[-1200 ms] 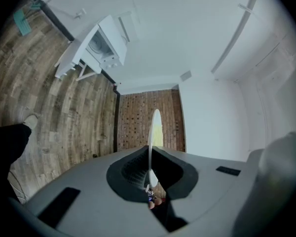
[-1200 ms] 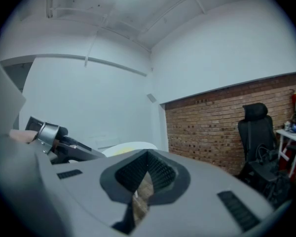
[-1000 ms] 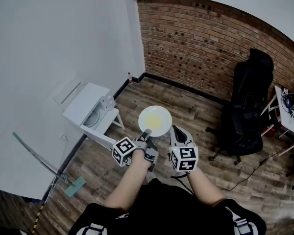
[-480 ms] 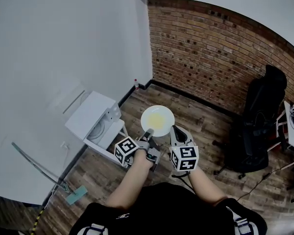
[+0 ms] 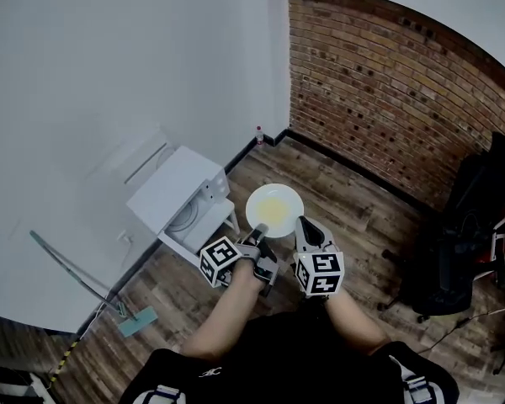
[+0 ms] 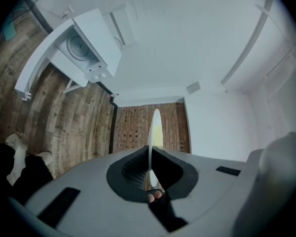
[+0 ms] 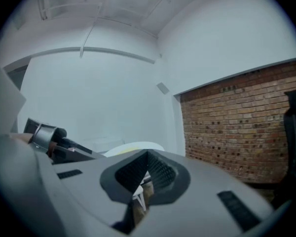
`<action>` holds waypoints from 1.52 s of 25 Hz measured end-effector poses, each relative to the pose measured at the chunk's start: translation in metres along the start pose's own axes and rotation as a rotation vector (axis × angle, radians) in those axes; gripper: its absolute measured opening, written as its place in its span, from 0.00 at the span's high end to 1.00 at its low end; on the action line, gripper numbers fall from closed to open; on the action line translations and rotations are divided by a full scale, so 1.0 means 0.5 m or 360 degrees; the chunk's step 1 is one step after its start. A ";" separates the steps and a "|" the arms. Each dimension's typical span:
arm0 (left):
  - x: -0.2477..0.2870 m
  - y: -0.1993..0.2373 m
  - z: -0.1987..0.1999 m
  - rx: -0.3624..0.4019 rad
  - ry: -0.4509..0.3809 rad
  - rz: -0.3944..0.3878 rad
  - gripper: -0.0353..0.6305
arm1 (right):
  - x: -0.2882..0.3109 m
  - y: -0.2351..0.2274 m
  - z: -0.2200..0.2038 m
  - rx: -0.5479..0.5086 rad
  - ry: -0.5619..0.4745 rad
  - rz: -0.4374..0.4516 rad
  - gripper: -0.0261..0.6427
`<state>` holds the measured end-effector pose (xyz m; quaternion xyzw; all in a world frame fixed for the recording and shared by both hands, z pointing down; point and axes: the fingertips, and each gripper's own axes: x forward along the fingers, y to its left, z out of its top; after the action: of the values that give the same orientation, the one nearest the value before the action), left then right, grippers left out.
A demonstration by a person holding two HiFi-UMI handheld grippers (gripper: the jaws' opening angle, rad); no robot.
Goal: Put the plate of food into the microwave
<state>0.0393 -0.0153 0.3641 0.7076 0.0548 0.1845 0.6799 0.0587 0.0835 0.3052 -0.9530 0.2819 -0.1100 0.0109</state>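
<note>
Head view first, from the left: a long-handled mop [image 5: 84, 289] lies on the wood floor [image 5: 353, 200] along the foot of the white wall [image 5: 109, 57], and beyond it the white microwave [image 5: 175, 190] sits on a small white stand against that same wall, its door [image 5: 185, 244] hanging open toward me. A small bottle [image 5: 258, 133] stands in the corner where the white wall meets the brick wall [image 5: 387, 82]. The plate [image 5: 251, 207] is up in the air over the floor, just right of the microwave and apart from it, roughly level, with pale yellow food [image 5: 275, 209] on it. My left gripper [image 5: 259, 236] has the plate's near rim; in the left gripper view the plate [image 6: 154, 125] runs edge-on straight into the left gripper [image 6: 150, 154], whose fingers are clamped on it, and the microwave [image 6: 84, 43] shows upper left. My right gripper [image 5: 304, 224] sits at the near right of the rim; in the right gripper view the right gripper [image 7: 147, 157] has its fingers drawn together, with the plate [image 7: 133, 147] lying just beyond its left finger, and I cannot tell whether it touches. A black chair [image 5: 467, 225] stands far right, by the brick wall
</note>
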 end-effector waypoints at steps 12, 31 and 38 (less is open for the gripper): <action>0.079 0.013 0.200 -0.0028 -0.0368 0.0047 0.93 | 0.271 0.046 0.033 -0.0019 0.0006 0.0382 0.95; 0.103 0.069 0.503 -0.0286 -0.1363 0.0118 0.93 | 0.699 0.253 0.061 -0.0203 0.0180 0.1328 0.95; 0.065 0.130 0.499 -0.0379 -0.1603 0.0157 0.93 | 0.739 0.322 0.030 -0.0217 0.0164 0.1540 0.95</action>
<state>0.1421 -0.2442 0.4322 0.6283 -0.3341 -0.1421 0.6881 0.2774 -0.2521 0.3525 -0.7046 0.6991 -0.1205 -0.0157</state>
